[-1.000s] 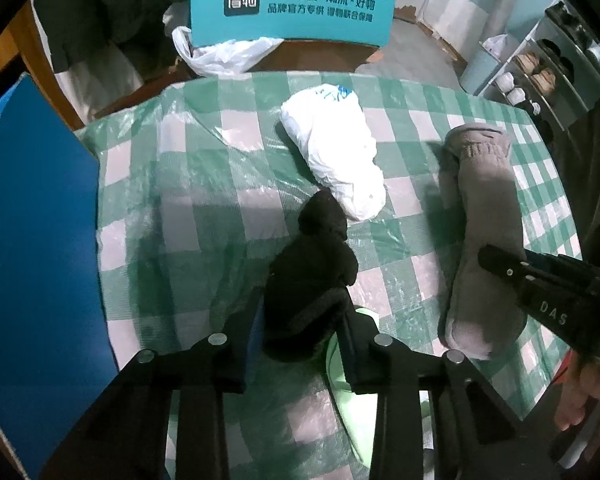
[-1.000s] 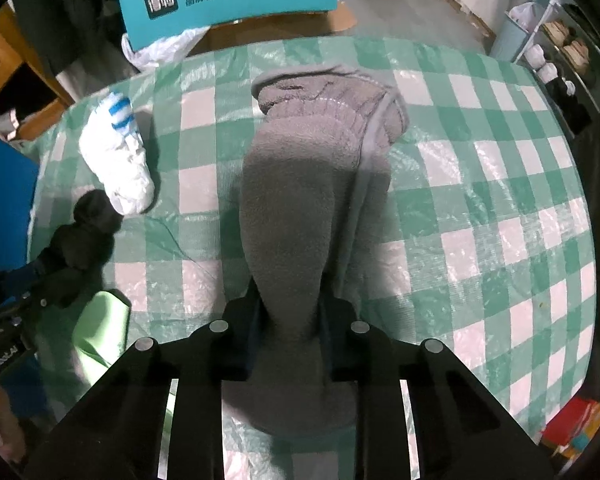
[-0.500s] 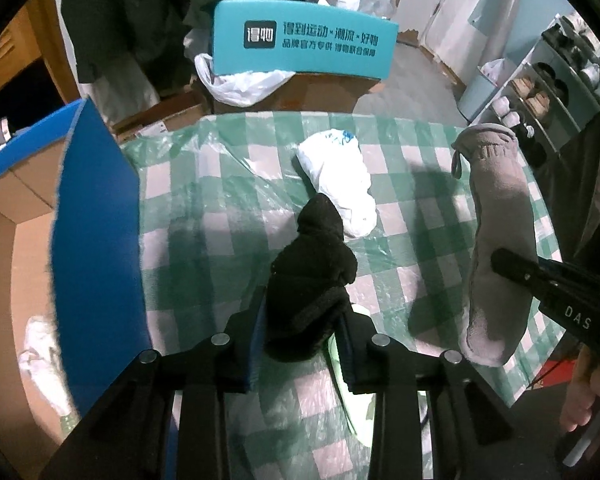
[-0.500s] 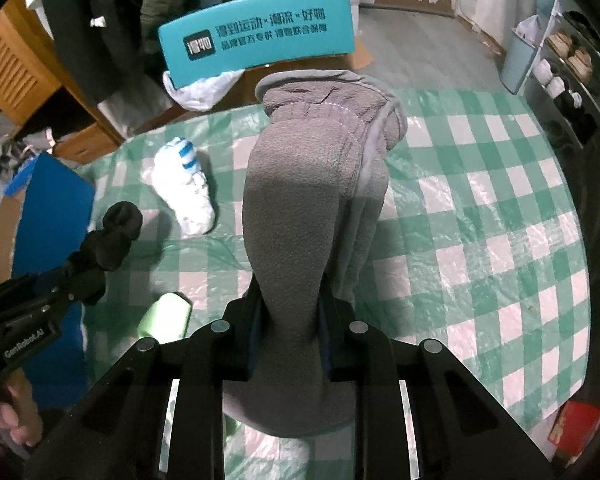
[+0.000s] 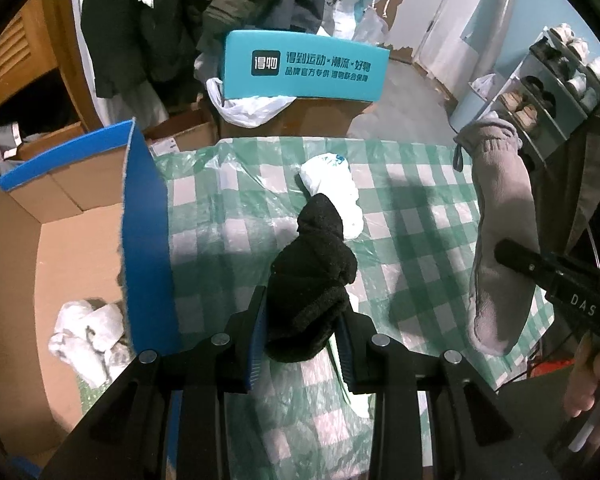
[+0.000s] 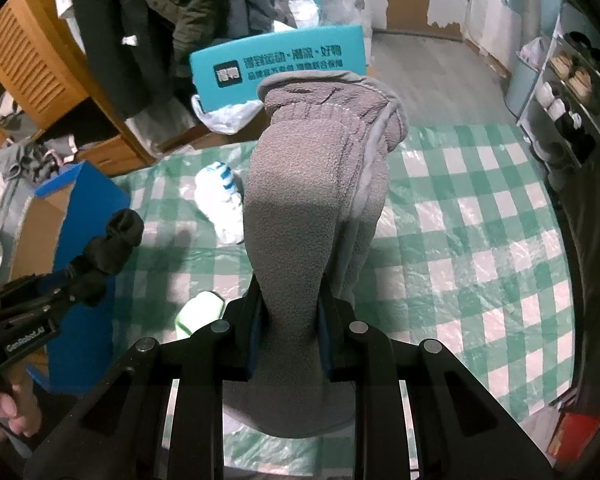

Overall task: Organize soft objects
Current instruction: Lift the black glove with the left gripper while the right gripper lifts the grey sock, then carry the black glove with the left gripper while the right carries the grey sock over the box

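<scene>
While you hold both pieces off the table (image 5: pixel 412 208), start at your left: the open cardboard box (image 5: pixel 60 240) with the blue flap stands at the table's left edge, and one white bundle (image 5: pixel 88 332) already lies on its floor. Your left claw (image 5: pixel 302 334) is closed tight on the black sock (image 5: pixel 312 276), which sticks up and forward from between the jaws, just beside the box wall. A pale green item (image 6: pixel 200 312) lies on the checked cloth under that claw; what it is, I cannot tell. Further right, one white sock with blue stripes (image 6: pixel 222 196) rests alone on the table. Your right claw (image 6: pixel 290 334) is clamped on the grey fleece glove (image 6: pixel 316 200), gripped low so most of it rises above the jaws. The risks, as I judge them: the glove is long and limp, so a swing toward the box could let it flop over the blue flap or drag across the white sock; the black sock is held by a bunched end and could slip if you loosen early, landing outside the box. Count: one box, one black sock, one grey glove, one striped sock on the table, one bundle inside, one green item.
</scene>
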The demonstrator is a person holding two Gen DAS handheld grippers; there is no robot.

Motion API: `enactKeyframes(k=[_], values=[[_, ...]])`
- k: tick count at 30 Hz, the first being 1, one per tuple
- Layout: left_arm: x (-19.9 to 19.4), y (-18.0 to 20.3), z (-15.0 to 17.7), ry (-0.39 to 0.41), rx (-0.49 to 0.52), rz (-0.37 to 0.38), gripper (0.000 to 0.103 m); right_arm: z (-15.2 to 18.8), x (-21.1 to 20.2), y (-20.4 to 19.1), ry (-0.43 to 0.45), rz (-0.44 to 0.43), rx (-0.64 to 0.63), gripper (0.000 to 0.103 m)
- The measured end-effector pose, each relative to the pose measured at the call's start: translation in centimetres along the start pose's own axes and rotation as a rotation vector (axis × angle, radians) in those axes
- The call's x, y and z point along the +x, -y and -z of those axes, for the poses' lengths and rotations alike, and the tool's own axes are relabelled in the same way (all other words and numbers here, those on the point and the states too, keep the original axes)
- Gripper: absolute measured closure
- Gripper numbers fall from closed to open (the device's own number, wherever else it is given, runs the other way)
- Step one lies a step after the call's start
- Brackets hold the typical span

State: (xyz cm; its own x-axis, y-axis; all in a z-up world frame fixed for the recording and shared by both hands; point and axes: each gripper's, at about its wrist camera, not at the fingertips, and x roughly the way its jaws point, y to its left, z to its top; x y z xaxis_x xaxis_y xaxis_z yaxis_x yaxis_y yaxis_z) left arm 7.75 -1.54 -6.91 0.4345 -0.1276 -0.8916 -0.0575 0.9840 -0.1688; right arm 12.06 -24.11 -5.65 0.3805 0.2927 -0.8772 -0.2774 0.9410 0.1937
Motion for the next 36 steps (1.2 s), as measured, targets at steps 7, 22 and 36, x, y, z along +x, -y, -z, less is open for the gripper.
enactKeyframes(k=[7, 22, 36], values=[[-1.9, 0.0, 0.6, 0.022, 0.011, -0.007, 0.072, 0.3, -1.2, -1.2, 0.015, -0.021, -0.039, 0.082], [-5.2, -1.5, 1.6, 0.069, 0.002, -0.024, 0.072, 0.4, -2.3, -5.6, 0.035, -0.076, -0.135, 0.082], [-7.7, -4.9, 3.0, 0.108, -0.056, -0.044, 0.072, -0.2, -1.7, -11.0, 0.017, -0.13, -0.213, 0.082]])
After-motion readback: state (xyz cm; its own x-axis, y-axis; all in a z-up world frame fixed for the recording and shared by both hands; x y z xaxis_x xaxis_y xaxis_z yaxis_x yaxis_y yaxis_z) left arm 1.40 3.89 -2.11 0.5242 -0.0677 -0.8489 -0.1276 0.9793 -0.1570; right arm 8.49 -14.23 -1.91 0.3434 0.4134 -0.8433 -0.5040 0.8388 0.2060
